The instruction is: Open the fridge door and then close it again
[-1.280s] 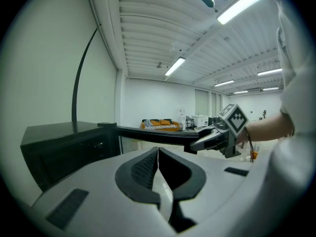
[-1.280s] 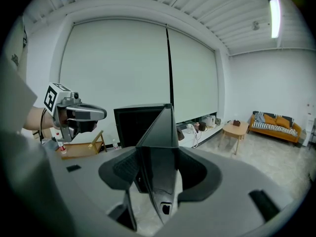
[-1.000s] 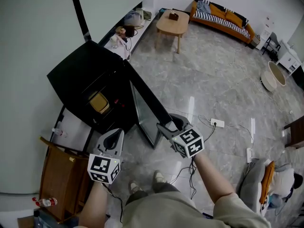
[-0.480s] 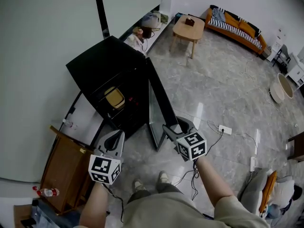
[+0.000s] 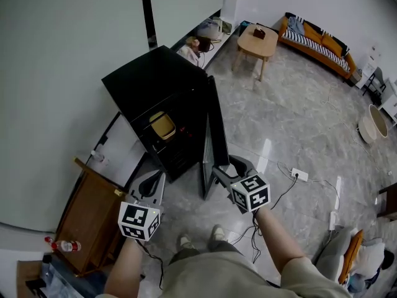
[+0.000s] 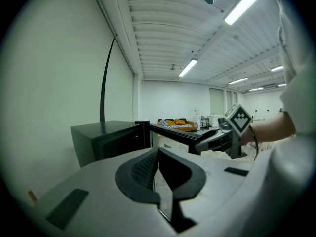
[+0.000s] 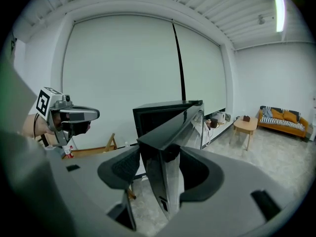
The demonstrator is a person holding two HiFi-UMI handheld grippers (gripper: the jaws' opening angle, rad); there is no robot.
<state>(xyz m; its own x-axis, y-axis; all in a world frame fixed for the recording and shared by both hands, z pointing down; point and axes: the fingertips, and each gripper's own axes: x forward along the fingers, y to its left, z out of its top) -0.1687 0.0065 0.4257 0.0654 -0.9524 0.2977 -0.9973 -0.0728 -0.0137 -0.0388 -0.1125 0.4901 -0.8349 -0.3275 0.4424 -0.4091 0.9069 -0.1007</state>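
The fridge door (image 5: 216, 129) stands open from the fridge (image 5: 155, 79) on the floor, and the right gripper (image 5: 224, 166) pinches its free upright edge between widely spread fingers (image 7: 126, 167). The left gripper (image 5: 152, 180), fingers pressed together and empty, hangs farther off, so I judge that the right one swings it shut.

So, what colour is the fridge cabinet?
Black: the small boxy fridge shows best in the head view.

A small wooden coffee table (image 5: 259, 41) stands near an orange sofa (image 5: 316, 42) (striped cushions on it). A white power strip (image 5: 300, 174) lies on the marbled floor (image 5: 298, 117), a wooden cabinet (image 5: 87, 219) by the wall.
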